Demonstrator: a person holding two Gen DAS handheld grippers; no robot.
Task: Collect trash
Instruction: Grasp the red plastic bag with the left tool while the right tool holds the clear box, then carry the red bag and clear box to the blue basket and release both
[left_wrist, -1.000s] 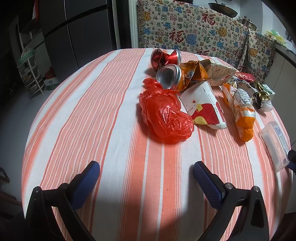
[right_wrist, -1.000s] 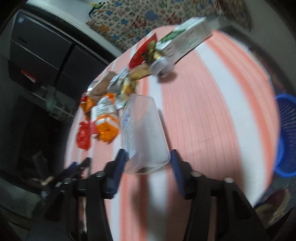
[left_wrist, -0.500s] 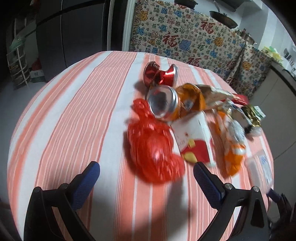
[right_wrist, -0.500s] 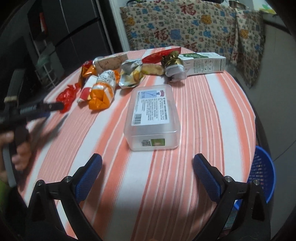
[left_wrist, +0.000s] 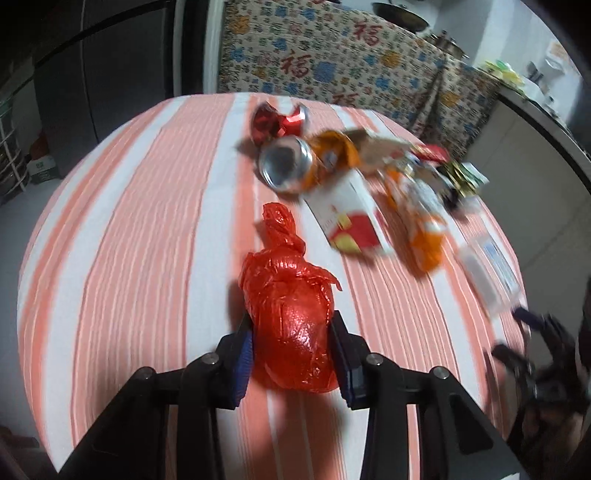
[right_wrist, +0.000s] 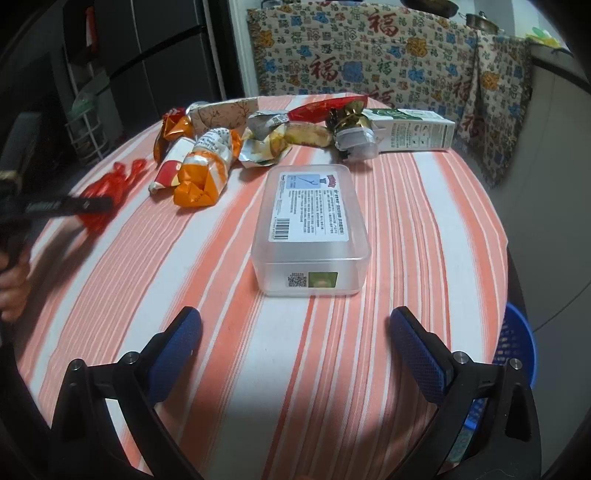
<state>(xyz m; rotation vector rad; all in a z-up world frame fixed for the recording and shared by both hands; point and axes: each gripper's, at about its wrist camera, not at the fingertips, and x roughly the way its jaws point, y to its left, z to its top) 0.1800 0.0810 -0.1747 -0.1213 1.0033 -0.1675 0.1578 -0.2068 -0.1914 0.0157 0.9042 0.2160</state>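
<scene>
The left gripper is pinching a crumpled red plastic bag; its jaws have just been closing, and the blue pads are now pressing the bag's sides above the counter, which is wearing an orange-and-white striped cloth. Beyond the bag, going rightward in the left wrist view, a crushed red can is lying farthest back, a silver-ended orange can is facing the camera just in front of it, a white and red carton is lying flat, and an orange snack wrapper is lying beside it; motion blur is making their print unreadable. In the right wrist view the same heap is stretching across the far side of the counter, ending at a white milk carton with green trim whose small print is too fine to read. A clear plastic box is sitting nearer, apart from the heap, carrying a white and blue label with a barcode, a red logo and dense text too small to read, plus a QR code on its front wall. The right gripper is hovering short of the box, its jaws spread wide with nothing between them, having just been opening. A blue basket is standing below the counter's right edge. Behind, a patterned cloth is showing the red character 福 repeated.
</scene>
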